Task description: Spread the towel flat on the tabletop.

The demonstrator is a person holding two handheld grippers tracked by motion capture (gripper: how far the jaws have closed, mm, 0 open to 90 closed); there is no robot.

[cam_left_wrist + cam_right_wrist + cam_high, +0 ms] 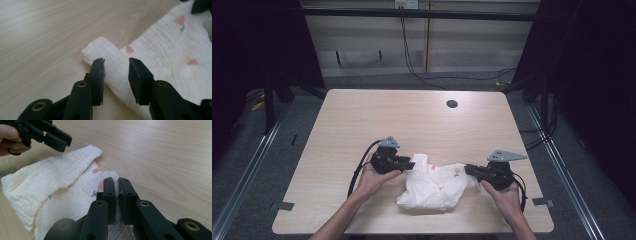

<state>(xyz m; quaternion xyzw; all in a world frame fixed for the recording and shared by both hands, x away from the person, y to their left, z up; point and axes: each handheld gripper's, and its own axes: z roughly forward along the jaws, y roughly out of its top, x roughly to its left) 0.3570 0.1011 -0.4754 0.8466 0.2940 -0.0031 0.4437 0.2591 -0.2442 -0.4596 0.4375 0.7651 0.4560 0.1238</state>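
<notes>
Right, on my feed the white cloth point(432, 187) lies crumpled on the near half of the pale wooden surface point(412, 120), between the two hands. It is a crinkled muslin piece printed with small pink shapes and a tiny dark-stemmed flower motif — I can read no brand, label or writing on it or on anything else here.

My left hand-held gripper point(116, 72) has its jaws apart. In the left gripper view a folded corner of the cloth pokes out between and beyond the two black pads point(98, 75), but they do not press on it; there is a clear gap on each side. In the high view this hand-held gripper sits at the cloth's left upper edge, cradled in the left hand point(374, 180).

My right hand-held gripper point(117, 195) is clamped on the cloth: in the right gripper view a thin fold of white fabric is pinched in the narrow slit between its jaws. In the high view it grips the cloth's right edge, with the right hand point(507, 195) behind it.

A round dark hole point(452, 104) marks the far part of the surface — well apart from the cloth.
</notes>
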